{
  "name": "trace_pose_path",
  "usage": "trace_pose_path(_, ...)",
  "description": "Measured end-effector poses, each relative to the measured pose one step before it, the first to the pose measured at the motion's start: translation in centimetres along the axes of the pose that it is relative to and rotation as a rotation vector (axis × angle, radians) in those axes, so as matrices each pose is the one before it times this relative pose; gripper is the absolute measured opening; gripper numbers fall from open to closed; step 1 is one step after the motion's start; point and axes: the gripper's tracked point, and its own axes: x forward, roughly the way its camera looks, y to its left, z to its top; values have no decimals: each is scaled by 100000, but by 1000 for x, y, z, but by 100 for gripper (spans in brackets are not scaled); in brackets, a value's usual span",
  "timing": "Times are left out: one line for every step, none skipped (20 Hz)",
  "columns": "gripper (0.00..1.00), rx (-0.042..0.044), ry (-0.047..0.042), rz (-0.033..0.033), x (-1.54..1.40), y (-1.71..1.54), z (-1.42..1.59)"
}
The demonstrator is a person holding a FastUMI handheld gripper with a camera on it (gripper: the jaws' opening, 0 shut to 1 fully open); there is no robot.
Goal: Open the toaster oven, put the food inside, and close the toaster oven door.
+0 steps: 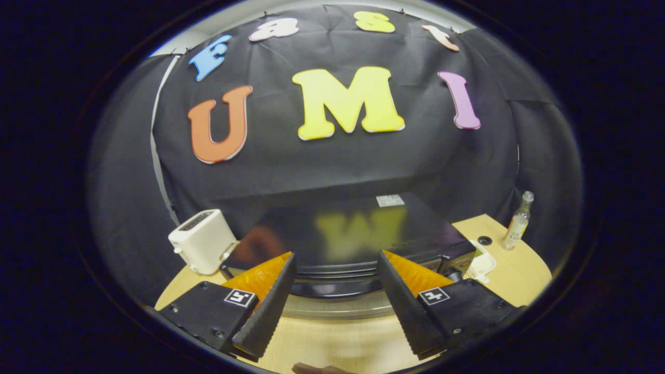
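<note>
Toaster (201, 240) left of toaster oven (348, 228).

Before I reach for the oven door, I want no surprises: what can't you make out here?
- Toaster oven front: hidden below its top, behind the open gripper fingers.
- Food: white item beside the oven, too small to identify.
- Bottle contents: too small.

Black cloth wall (332, 161) is hanging creased across the whole back of the booth, with a pale strip of ceiling (322, 6) peeking above it. Below, a light wood-grain bench (332, 337) is spreading out, catching soft, even indoor light.
</note>
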Motion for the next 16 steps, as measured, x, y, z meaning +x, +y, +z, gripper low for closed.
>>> trace_pose_path(100,-1669,-931,-1246,393,-31,498)
trace_pose_path(100,-3507,3349,-1575,70,63,-958)
trace_pose_path(100,-4317,-821,-864,-341,-164,70)
trace_pose_path(100,-2,-377,-230,-601,57,-319)
trace_pose_path(100,2302,125,-29,-870,64,-457)
trace_pose_path(100,-503,647,-157,-852,-39,-781)
trace_pose_path(100,-1822,917,-95,-1159,-125,-755)
trace_pose_path(100,49,1514,368,-1308,44,-1106)
trace_pose_path(100,-1010,3495,-941,-979,-148,-1565)
trace_pose_path(99,2931,2643,-618,-1184,-239,-1385)
trace_pose_path(100,1159,3952,-625,-703,-37,-1619)
trace_pose_path(100,884,1561,-298,-599,-56,-1638)
trace_pose_path(100,463,1488,88,-235,-5,-1406)
trace_pose_path(100,694,-1194,67,-175,-25,-859)
trace_pose_path(99,915,-704,176,12,-61,-1039)
trace_pose_path(99,851,-846,204,-83,331,-1597)
